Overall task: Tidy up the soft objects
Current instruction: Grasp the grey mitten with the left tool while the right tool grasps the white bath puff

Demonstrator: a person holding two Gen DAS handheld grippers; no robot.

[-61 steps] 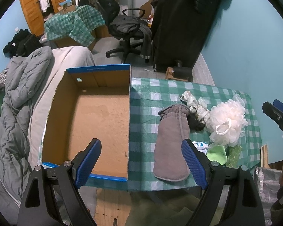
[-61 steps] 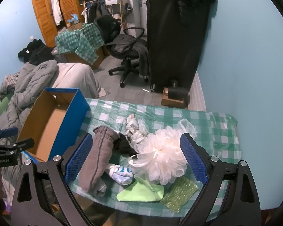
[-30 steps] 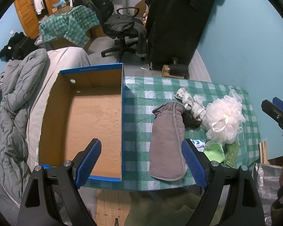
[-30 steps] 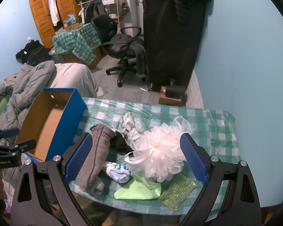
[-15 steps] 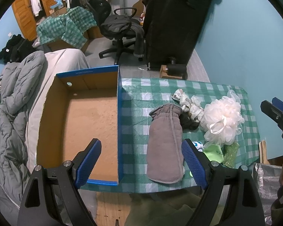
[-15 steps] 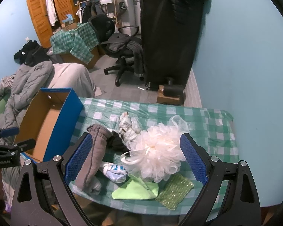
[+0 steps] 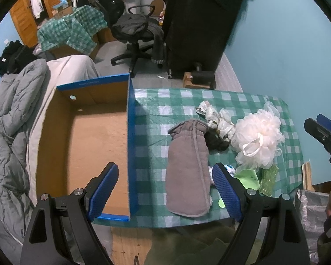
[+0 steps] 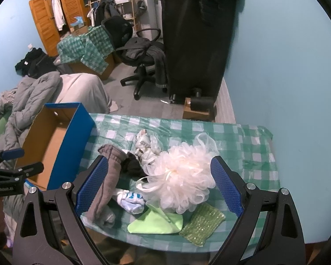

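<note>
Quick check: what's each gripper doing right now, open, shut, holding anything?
Left gripper: open, holding nothing.
Right gripper: open, holding nothing.

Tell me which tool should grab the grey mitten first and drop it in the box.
Left. The left tool hangs open near the grey mitten, right beside the blue box. The right tool, also open, frames the white bath pouf instead, farther from the box.

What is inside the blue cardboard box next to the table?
Nothing can be seen inside the blue cardboard box: only its bare brown floor and inner walls show. The near corner of the floor is covered by a finger of the left gripper.
</note>
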